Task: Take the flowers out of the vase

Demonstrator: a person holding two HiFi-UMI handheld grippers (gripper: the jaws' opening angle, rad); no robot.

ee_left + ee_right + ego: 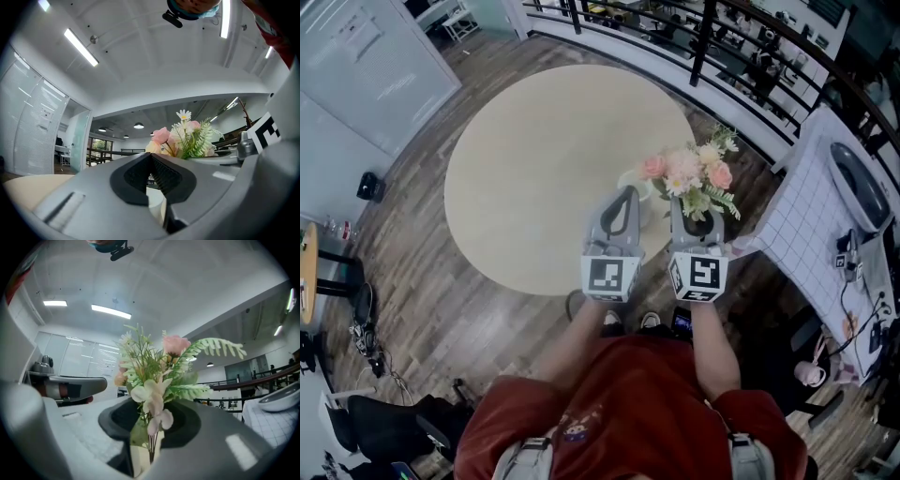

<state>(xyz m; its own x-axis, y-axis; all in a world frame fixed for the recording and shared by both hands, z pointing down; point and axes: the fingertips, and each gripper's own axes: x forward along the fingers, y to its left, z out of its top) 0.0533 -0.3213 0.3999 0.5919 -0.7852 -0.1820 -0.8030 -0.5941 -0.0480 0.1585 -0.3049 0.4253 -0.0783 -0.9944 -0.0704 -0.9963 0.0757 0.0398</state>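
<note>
Flowers [692,173] in right hand-held gripper [696,217], vase [647,202] beside

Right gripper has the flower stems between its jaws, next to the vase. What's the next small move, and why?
Probably lower the flowers onto the bare table beside the vase. The right gripper is shut on the stems, and from the head view the flowers stand right of the vase rather than over it, so they look already out.

A round beige table [534,169] stands on wood-plank floor [422,281], black railing [703,37] beyond, strip lights [80,47] on the white ceiling [150,70].
</note>
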